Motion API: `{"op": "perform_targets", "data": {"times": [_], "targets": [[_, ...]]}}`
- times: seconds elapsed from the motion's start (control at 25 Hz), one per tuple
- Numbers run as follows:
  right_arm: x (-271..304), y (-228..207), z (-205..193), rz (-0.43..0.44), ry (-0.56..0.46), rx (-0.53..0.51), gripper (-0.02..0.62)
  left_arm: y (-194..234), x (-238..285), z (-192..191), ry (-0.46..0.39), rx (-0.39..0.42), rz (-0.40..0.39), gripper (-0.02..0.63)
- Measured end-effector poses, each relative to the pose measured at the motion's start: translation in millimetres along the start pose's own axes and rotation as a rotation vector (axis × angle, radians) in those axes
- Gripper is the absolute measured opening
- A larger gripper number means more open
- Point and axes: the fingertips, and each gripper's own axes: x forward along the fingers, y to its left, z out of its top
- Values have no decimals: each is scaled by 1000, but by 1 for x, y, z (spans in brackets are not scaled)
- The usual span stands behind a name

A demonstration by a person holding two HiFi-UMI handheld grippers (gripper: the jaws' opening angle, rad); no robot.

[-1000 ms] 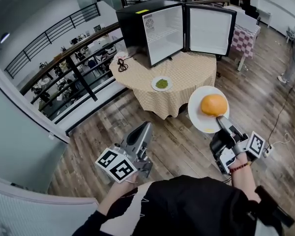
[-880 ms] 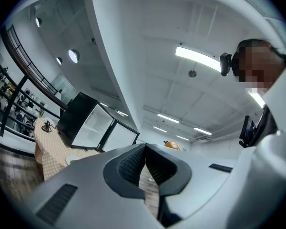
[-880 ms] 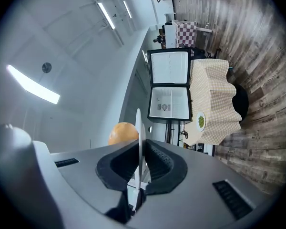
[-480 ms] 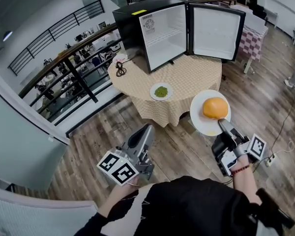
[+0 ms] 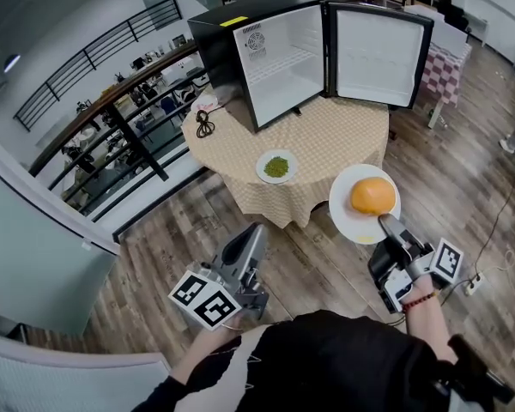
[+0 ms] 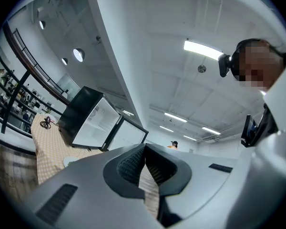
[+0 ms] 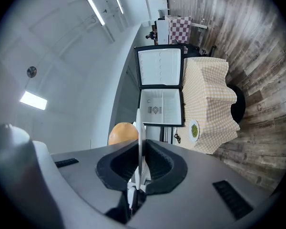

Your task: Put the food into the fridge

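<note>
Head view: the right gripper point(image 5: 386, 225) pinches the near rim of a white plate point(image 5: 348, 221) that carries a round orange bun point(image 5: 372, 196), held in the air just off the edge of the round counter point(image 5: 335, 136) with its checked cloth. On the counter stands a black fridge point(image 5: 232, 45), its door point(image 5: 378, 48) swung wide. A small plate of green food point(image 5: 276, 166) lies near the counter's front edge. The left gripper point(image 5: 256, 232) hangs over the wooden floor point(image 5: 197, 221), well apart from the counter. A yellow label point(image 5: 234, 21) on the fridge top and a sticker point(image 5: 256, 41) on the inner back wall are too small to read.

Left gripper view: the left gripper's point(image 6: 144, 149) jaws are pressed together with nothing between them. The fridge point(image 6: 81, 116) shows beyond.

Right gripper view: the right gripper's point(image 7: 140, 147) jaws are clamped on the white plate point(image 7: 138, 120), seen edge-on, with the bun point(image 7: 123, 133) beside it. Ahead are the fridge point(image 7: 161, 108), the door point(image 7: 160, 67) and the small plate of green food point(image 7: 194, 130). The sticker's point(image 7: 155, 110) print is not legible.
</note>
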Motion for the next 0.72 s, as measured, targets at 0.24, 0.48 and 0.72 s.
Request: {"op": "perform_targets", "data": {"times": [0.24, 0.48, 0.72], "targets": [[11, -19, 16, -8, -8, 13, 32, 20, 15, -6, 14, 24, 23, 12], [0, -23, 10, -37, -9, 27, 31, 18, 0, -9, 32, 17, 55, 12], [35, -50, 27, -62, -2, 33, 32, 57, 36, -18, 50, -4, 50, 12]]}}
